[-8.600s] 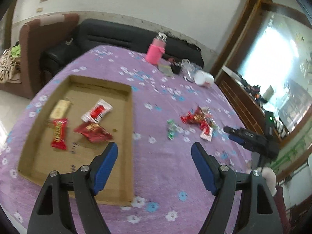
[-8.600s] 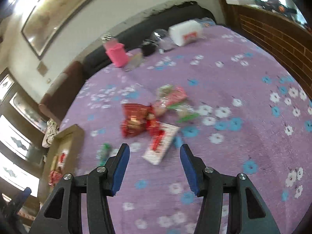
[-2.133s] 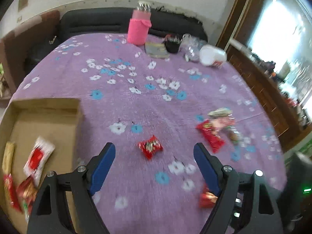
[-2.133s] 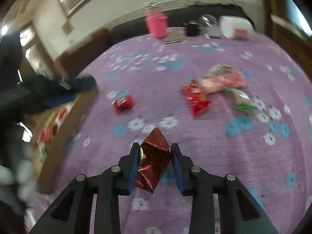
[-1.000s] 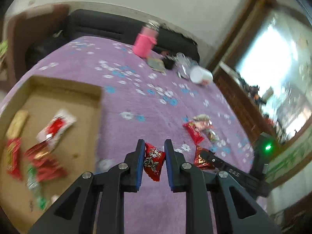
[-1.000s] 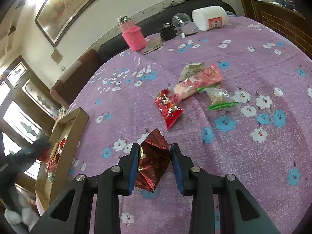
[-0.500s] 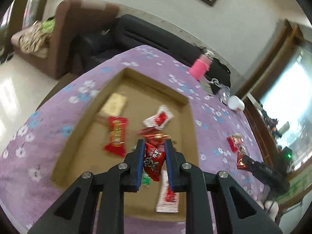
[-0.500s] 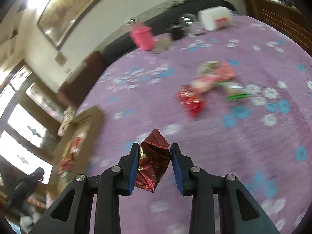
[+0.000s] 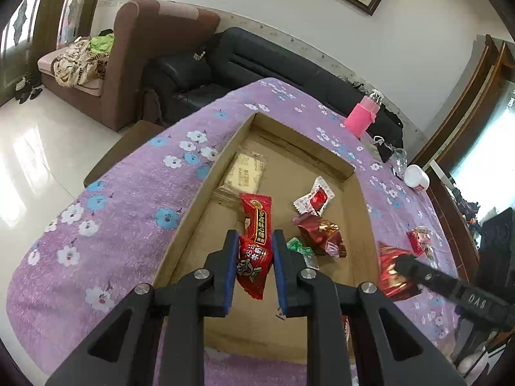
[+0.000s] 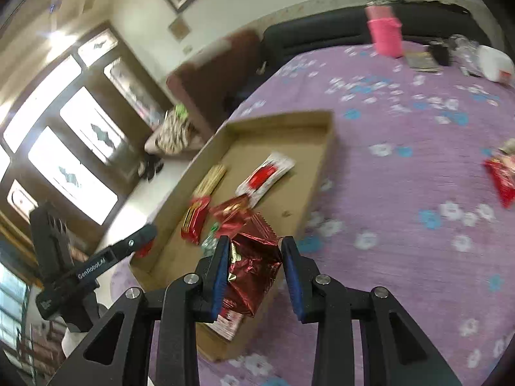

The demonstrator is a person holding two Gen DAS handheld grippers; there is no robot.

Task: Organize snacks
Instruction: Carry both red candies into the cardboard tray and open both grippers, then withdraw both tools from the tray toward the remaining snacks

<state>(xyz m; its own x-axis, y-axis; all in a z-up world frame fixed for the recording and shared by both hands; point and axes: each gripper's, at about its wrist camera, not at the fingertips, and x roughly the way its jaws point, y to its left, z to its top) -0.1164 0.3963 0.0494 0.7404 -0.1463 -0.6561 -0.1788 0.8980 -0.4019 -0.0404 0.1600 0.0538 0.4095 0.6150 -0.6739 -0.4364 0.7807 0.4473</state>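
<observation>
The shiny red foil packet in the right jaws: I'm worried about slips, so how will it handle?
The foil packet looks crumpled and puffy, so probably light and squashy. Its glossy film may be slippery, though the right gripper clamps it mid-body.

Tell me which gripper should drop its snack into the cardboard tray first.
Left. The left gripper holds its red printed snack packet over the shallow cardboard tray, while the right gripper, with its crinkled red foil packet, appears nearer the tray's edge.
</observation>
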